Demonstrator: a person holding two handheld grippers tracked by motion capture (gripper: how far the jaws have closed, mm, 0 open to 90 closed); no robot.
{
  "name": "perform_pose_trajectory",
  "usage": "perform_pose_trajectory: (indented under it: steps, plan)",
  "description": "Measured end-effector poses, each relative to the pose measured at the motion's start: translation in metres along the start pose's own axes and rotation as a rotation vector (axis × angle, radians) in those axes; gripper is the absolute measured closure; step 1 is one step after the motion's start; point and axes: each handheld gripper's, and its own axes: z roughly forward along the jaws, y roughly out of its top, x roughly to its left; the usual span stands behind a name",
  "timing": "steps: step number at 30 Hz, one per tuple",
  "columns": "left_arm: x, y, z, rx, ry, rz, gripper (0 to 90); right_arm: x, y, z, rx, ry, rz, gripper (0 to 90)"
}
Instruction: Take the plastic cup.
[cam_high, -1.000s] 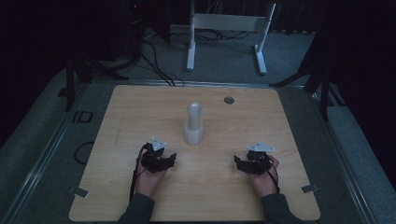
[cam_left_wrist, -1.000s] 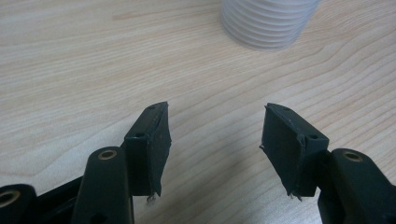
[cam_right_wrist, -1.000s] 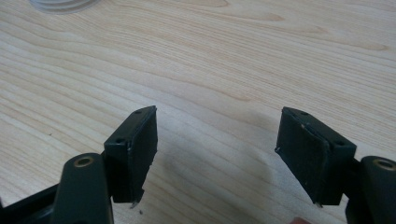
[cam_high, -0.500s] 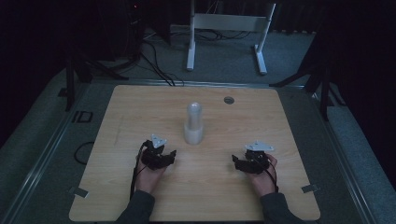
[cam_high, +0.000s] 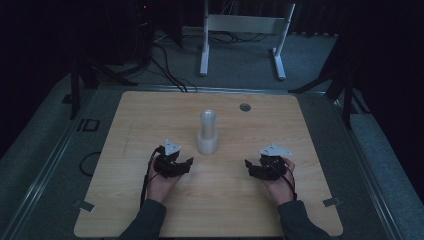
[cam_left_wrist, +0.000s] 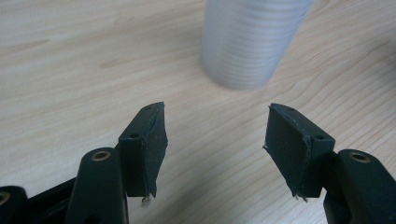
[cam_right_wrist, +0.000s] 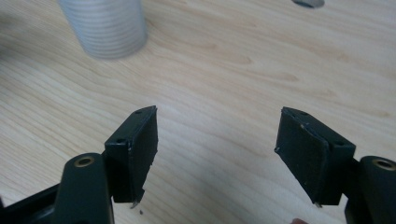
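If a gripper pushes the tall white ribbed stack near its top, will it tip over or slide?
The white ribbed stack stands tall on a narrow base, so a high push would probably tip it. Its fine ridges suggest nested thin cups, likely light and easy to crush. The smooth wooden table may let it slide under a low push.

My high view dim and grainy, surroundings near black, counter (cam_high: 150, 115) evenly lit from above, my gripper views brighter, wood grain sharp near the jaws, ribbed cylinder (cam_left_wrist: 252, 42) soft and out of focus.
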Motion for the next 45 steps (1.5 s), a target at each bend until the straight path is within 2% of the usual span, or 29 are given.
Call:
perform_pose_trajectory:
  steps: [9,16,21,22,27,37,45]
  plan:
    - [-0.004,0.01,0.001,-0.011,-0.001,0.017,38.3,0.003,0.013,-0.002,-0.019,0.007,-0.013,29.1]
    - [-0.008,0.018,0.003,-0.017,0.003,0.057,37.0,0.009,0.024,0.0,-0.022,0.035,-0.031,29.2]
    - [-0.008,0.021,0.004,-0.017,0.002,0.058,36.9,0.013,0.03,0.001,-0.023,0.042,-0.05,29.2]
    - [-0.008,0.025,0.004,-0.023,0.004,0.059,36.9,0.016,0.035,0.002,-0.025,0.045,-0.066,29.2]
    - [-0.007,0.029,0.004,-0.035,0.0,0.051,36.9,0.018,0.044,0.002,-0.035,0.055,-0.07,29.2]
    - [-0.012,0.034,0.009,-0.056,-0.027,0.077,35.9,0.022,0.058,0.002,-0.061,0.077,-0.08,32.3]
    - [-0.016,0.037,0.012,-0.079,-0.023,0.089,32.5,0.026,0.068,0.001,-0.076,0.087,-0.092,32.6]
